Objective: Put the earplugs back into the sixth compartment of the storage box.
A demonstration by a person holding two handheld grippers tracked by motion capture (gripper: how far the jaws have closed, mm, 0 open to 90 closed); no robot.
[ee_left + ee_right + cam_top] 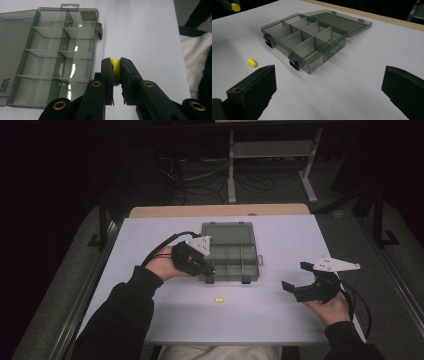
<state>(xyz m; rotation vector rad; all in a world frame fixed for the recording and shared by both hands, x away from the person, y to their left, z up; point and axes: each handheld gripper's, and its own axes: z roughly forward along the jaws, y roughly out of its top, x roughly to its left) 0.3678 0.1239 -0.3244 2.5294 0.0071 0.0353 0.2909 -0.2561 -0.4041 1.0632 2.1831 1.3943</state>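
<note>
- Yellow plug [115, 71] first, nearest of all in the left gripper view: the left claw [115, 72] has it pinched between its two black jaws, pressed in on either side with only a sliver of yellow showing top and bottom.
- Just beyond that claw sits the open organiser box [57, 57], smoky clear plastic with its dividers making a grid of small cells, all looking empty from here. In the left gripper view the box lies off to the left of the jaws and slightly ahead, close by.
- From the high view the left claw [207, 268] hovers at the box's near left corner [230, 265], so the carry into a cell looks short: a nudge across the near wall and over the first row.
- Second yellow plug [219, 299] lies loose on the white table [280, 240], nearer the person than the box, roughly between the two hands. In the right gripper view it lies [252, 62] with its long axis running slantwise, just beside the box's near latch.
- Right claw [296, 281] is spread wide and empty, jaws well apart, held low over the table to the right of the box; the loose plug lies to its left.
- Farthest back, the box lid [339, 21] lies flat open toward the table's wooden far edge [220, 210].
</note>
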